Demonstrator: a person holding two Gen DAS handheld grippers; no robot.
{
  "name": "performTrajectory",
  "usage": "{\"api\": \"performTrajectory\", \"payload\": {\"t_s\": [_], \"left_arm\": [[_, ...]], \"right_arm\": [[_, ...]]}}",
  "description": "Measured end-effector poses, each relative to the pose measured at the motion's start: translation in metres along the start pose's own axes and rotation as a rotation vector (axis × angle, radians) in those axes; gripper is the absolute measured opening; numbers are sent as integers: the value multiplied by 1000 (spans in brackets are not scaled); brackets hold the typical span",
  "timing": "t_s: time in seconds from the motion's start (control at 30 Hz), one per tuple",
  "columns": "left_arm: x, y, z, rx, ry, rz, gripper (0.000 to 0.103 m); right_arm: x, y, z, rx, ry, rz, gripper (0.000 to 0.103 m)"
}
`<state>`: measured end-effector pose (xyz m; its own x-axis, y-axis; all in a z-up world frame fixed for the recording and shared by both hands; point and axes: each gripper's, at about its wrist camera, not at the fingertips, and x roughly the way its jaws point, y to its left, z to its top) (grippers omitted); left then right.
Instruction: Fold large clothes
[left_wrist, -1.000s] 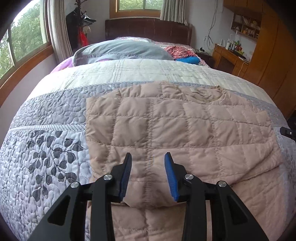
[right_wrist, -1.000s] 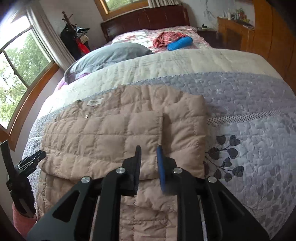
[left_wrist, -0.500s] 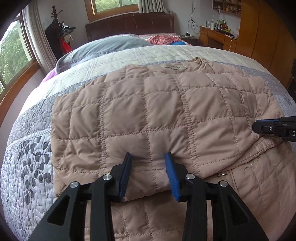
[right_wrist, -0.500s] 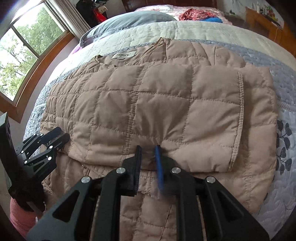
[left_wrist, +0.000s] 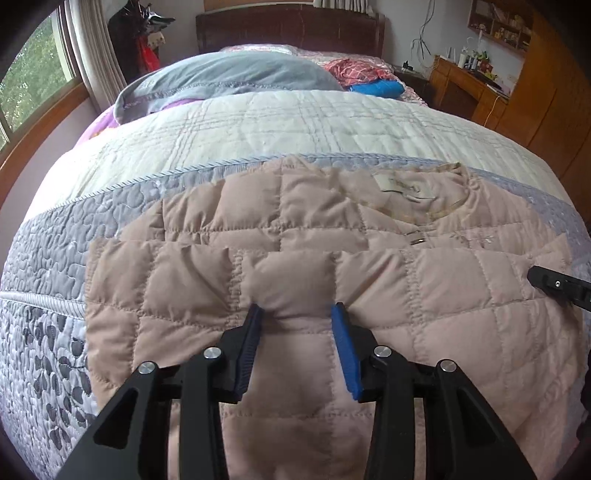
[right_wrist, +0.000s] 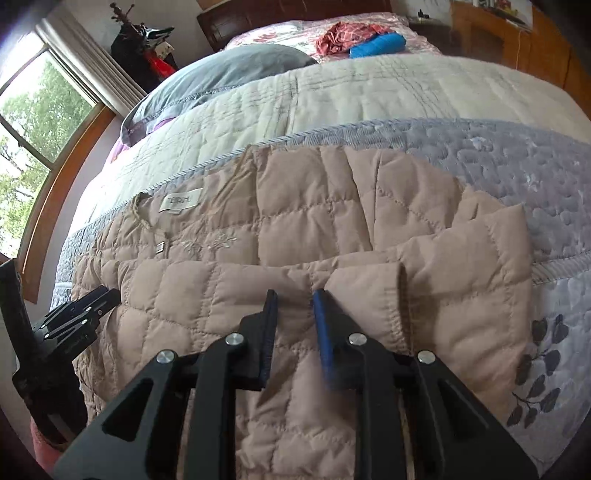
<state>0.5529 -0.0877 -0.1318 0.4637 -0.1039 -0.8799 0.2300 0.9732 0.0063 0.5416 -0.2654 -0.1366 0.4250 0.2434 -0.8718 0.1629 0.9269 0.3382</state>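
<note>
Left wrist | beige quilted jacket folded | both grippers opening around hem

Left hand-held gripper: pitched steeply downward, jaws opening, a fold of quilted jacket bunched between the blue pads. Right hand-held gripper: same downward pitch, jaws narrower, opening, jacket fabric between them.

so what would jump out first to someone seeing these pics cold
A beige quilted padded jacket lies across the near end of the bed, its lower part folded up towards the collar. Both black two-finger grippers, the left gripper and the right gripper, have that folded edge bunched between their blue pads, jaws opening. Beyond, a grey pillow rests on the pale patterned quilt.
</note>
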Motion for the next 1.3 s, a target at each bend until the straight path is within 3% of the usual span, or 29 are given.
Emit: {"api": "performTrajectory", "payload": {"t_s": [0.13,0.37,0.5,0.7,0.93,1.3], "left_arm": [[5,0,-1,-4,-12,17,42],[-2,4,5,-32,-3,9,41],[-26,15,-4,-60,-61,19,40],[-73,13,-53,-30,-173,-27,40],[-42,16,-76,-11,-129,-6,42],[-34,9,-88,5,-162,-2,42]], "right_arm": [[12,-10,0,34,-14,33,19],[0,-1,2,16,9,-10,20],[-19,8,-9,-5,-30,-5,26],[-55,28,-55,-133,-70,50,30],[-35,29,-79,-153,-33,0,28],[-16,30,-88,-151,-53,-19,28]]}}
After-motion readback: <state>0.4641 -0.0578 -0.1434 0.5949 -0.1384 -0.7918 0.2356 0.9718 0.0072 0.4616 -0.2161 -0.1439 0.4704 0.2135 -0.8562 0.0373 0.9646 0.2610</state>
